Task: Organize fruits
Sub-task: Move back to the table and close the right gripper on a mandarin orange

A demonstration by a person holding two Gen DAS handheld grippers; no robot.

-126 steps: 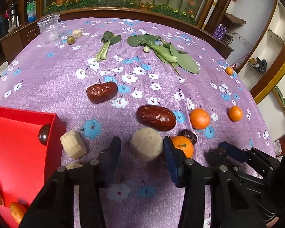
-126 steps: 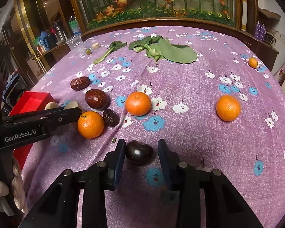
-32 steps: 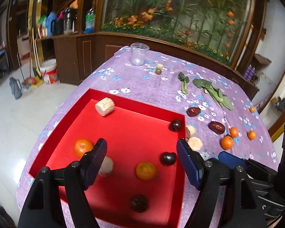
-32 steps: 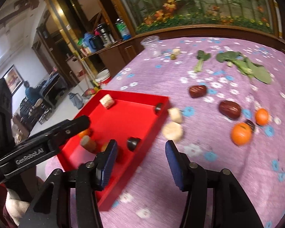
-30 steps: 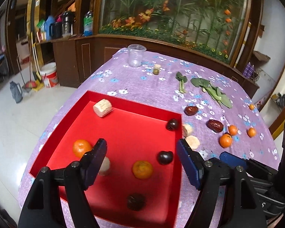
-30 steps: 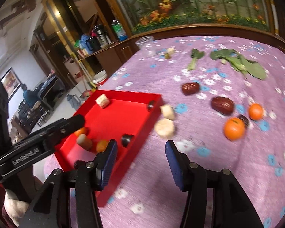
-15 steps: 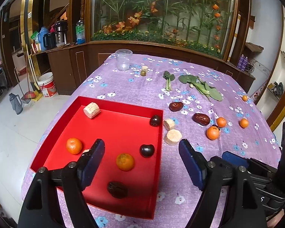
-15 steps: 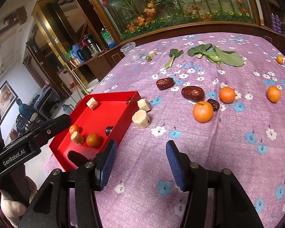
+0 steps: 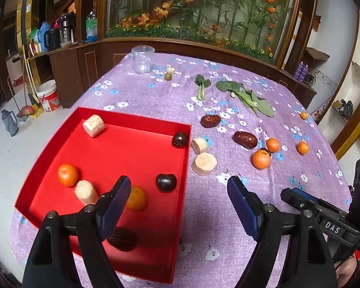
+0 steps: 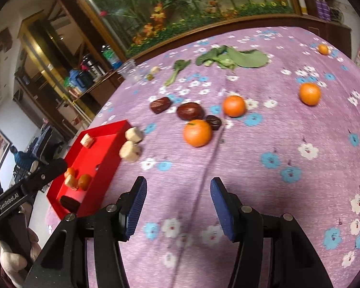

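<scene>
Hovering over the right wall of the red tray (image 9: 184,158), the left gripper (image 9: 177,201) holds nothing, and its jaws have just been opening wider; a second ago the tray filled the middle of the left wrist view, while now it sits at lower left and more purple flowered tablecloth (image 9: 228,240) shows on the right. In the tray lie two oranges, three dark fruits and two pale corn-like chunks; two more chunks (image 9: 204,163) rest just outside its right wall. The right gripper (image 10: 177,201) is partly open and empty above bare cloth, whereas a second ago the tray's near edge lay between its fingers; the tray (image 10: 103,158) now sits at centre left of that view. Beyond it, centre frame, are three oranges, the nearest (image 10: 197,132) touching a small dark fruit, and two red dates (image 10: 189,111). Readable writing: "GenRobot.AI" on the left gripper's arm at lower left of the right wrist view, and "DAS" on the other gripper at lower right of the left wrist view.
</scene>
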